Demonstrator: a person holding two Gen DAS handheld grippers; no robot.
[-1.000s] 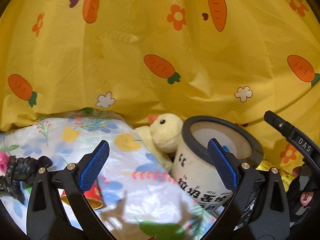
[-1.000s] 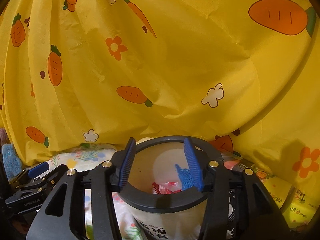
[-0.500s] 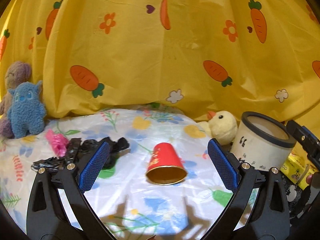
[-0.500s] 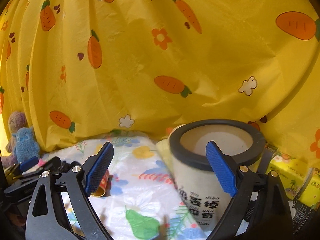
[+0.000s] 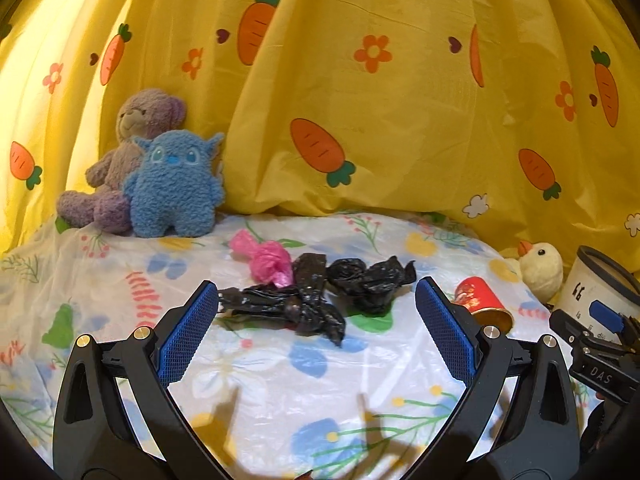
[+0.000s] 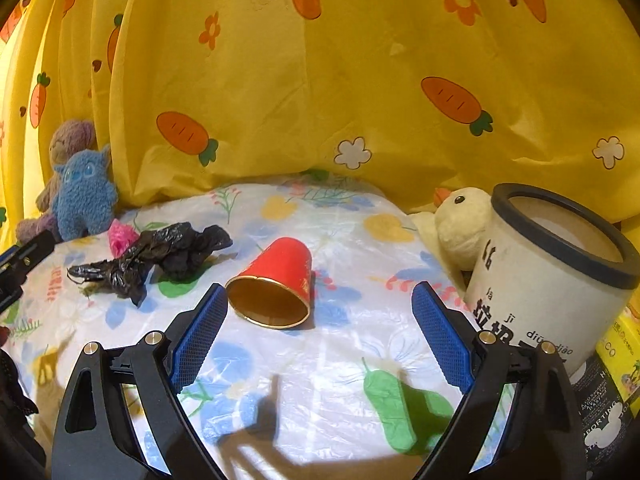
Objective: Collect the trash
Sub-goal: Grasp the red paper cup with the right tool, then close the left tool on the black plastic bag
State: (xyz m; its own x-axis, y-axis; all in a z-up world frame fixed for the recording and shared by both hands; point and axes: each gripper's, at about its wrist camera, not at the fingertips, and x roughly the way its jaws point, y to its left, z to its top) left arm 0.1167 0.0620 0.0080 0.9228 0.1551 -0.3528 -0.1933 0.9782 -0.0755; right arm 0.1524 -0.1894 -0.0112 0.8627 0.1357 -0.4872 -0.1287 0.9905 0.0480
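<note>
Crumpled black plastic bags (image 5: 316, 296) (image 6: 160, 256) lie on the flowered tablecloth with a pink plastic wad (image 5: 266, 260) (image 6: 122, 238) behind them. My left gripper (image 5: 316, 332) is open just in front of the black bags, nothing between its pads. A red paper cup (image 6: 276, 280) (image 5: 480, 300) lies on its side, mouth toward me. Open and empty, my right gripper (image 6: 318, 332) hovers just short of the cup. The white bin with a black rim (image 6: 560, 264) (image 5: 596, 284) stands at the right.
A yellow duck plush (image 6: 460, 220) leans against the bin. A blue plush (image 5: 176, 184) and a purple bear (image 5: 132, 152) sit at the back left against the yellow carrot curtain (image 6: 320, 80). Yellow boxes (image 6: 624, 356) lie right of the bin.
Both grippers swung left, away from the bin. The right jaws, first over the bin's mouth and narrower, opened wide. The black bags, pink wad and red cup came into view ahead.
</note>
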